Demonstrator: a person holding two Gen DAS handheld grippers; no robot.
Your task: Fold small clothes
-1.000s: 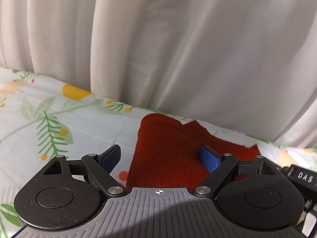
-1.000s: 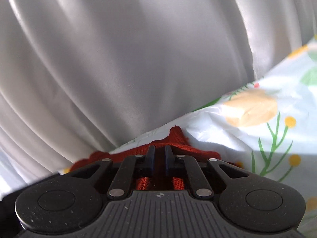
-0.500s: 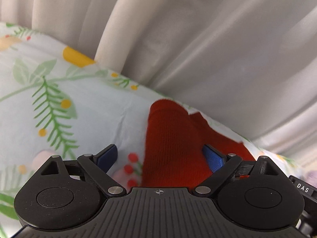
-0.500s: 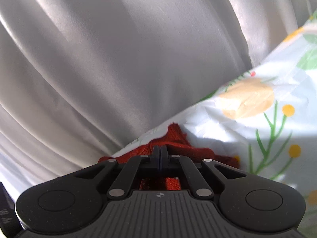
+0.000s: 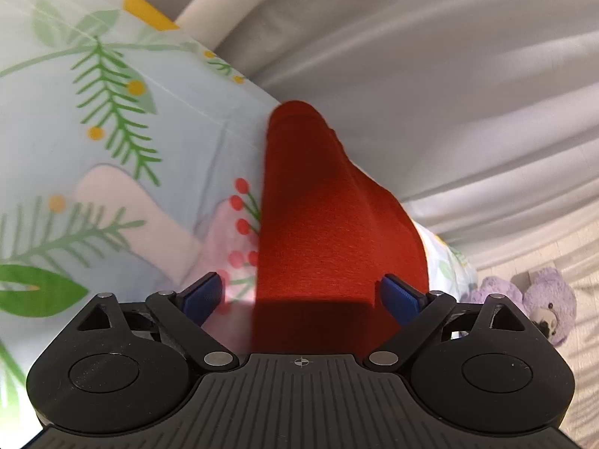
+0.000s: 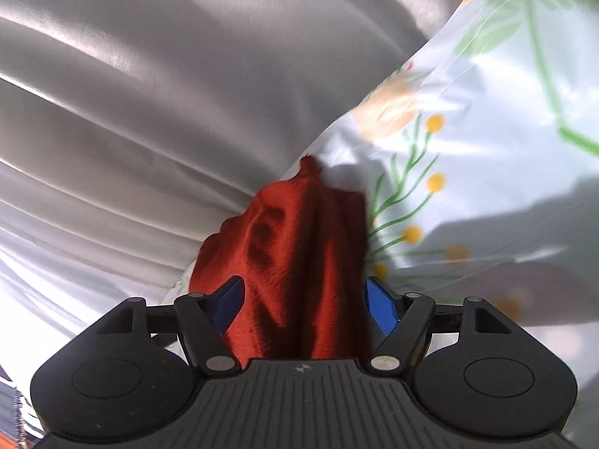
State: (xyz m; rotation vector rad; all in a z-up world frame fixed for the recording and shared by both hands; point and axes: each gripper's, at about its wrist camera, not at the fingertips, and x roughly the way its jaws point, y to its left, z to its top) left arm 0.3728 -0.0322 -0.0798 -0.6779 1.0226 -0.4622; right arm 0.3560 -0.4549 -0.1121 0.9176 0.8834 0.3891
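We see the soft red knitted cloth [image 5: 329, 232] lying on the pale sheet with green leaves and yellow dots [image 5: 112, 142], close to the white curtain [image 5: 430, 75]. Our left gripper [image 5: 305, 295] is closing a little, still spread wide. Our right gripper [image 6: 305, 303] is opening, and the cloth lies between both, pinched by neither.

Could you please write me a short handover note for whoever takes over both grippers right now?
Left gripper: closing a little but wide apart, holding nothing; the red knitted garment lies between its blue fingers, unpinched.
Right gripper: opening, blue fingers clear of the cloth, which lies rumpled between them.
Garment: on the floral plastic sheet, at its far edge by the white curtain. From the left wrist it looks like a smooth narrow strip; from the right, creased.
Done: it appears folded lengthwise, as far as these views show.
Left: probably smooth the rumpled end and fold once more.
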